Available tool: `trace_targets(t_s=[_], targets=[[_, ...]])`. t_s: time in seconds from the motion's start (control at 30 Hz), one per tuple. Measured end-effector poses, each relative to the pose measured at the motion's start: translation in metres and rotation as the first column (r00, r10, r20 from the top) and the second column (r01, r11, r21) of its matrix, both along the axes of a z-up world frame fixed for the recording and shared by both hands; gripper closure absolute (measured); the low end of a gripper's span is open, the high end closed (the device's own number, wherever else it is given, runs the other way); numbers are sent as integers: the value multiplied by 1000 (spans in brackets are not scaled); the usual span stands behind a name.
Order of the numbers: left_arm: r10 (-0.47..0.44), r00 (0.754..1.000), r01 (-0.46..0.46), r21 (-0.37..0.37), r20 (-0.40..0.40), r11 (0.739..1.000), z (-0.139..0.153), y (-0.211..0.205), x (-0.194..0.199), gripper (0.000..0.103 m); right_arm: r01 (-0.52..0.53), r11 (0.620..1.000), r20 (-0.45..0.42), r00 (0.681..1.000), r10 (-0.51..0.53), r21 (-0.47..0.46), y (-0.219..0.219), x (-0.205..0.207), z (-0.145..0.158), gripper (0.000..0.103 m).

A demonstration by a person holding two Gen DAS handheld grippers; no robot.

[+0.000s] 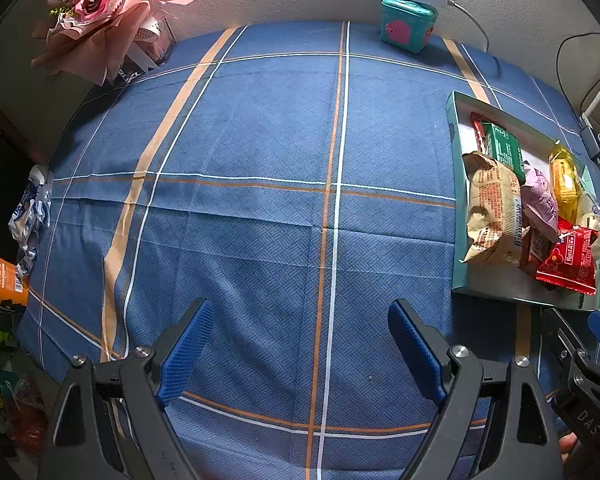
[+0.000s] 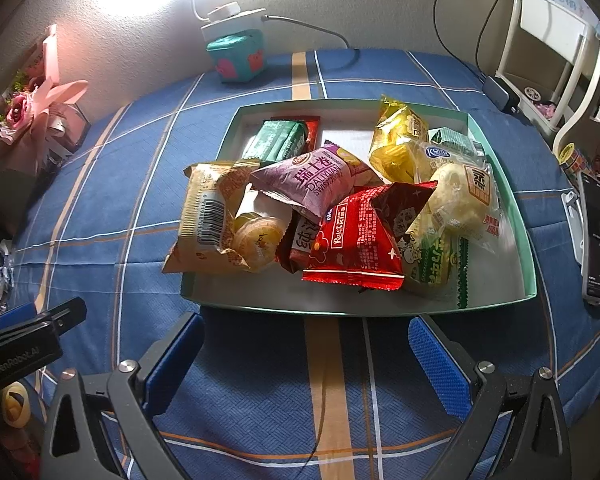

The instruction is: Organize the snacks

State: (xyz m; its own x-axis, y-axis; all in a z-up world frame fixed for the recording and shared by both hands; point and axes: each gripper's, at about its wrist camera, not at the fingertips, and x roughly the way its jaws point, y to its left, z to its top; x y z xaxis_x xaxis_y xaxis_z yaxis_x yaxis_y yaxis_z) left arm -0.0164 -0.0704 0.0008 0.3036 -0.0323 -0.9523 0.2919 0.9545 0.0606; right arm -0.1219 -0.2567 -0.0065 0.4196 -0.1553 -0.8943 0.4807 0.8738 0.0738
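A shallow teal box [image 2: 526, 248] lies on the blue checked cloth, filled with several snack packs: a tan bag [image 2: 204, 220], a purple Swiss-roll pack [image 2: 320, 180], a red pack [image 2: 356, 240], a yellow pack [image 2: 396, 140], a green bar [image 2: 276, 140] and a clear bun pack [image 2: 460, 196]. My right gripper [image 2: 304, 356] hangs open just in front of the box's near wall, nothing between its blue pads. In the left wrist view the same box [image 1: 458, 216] sits at the right. My left gripper [image 1: 300, 344] is open over bare cloth, well left of the box.
A teal cube tin [image 2: 238, 58] and a white charger stand at the back by the wall. A pink bouquet [image 1: 100, 12] sits at the back left. A phone [image 2: 596, 236] and a white rack [image 2: 556, 52] are at the right. An orange cup [image 1: 0, 280] and crumpled wrapper [image 1: 32, 216] lie left.
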Motion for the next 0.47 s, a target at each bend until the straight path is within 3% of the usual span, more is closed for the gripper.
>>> trace_targets(t_s=[0.23, 0.47], targets=[[-11, 1000, 12, -14, 27, 1000, 4, 4, -2, 14, 1, 1000, -1, 1000, -1, 2, 0, -1, -1, 0], [-8, 1000, 8, -25, 6, 1000, 3, 6, 2, 14, 2, 1000, -2, 1000, -2, 4, -1, -2, -2, 0]])
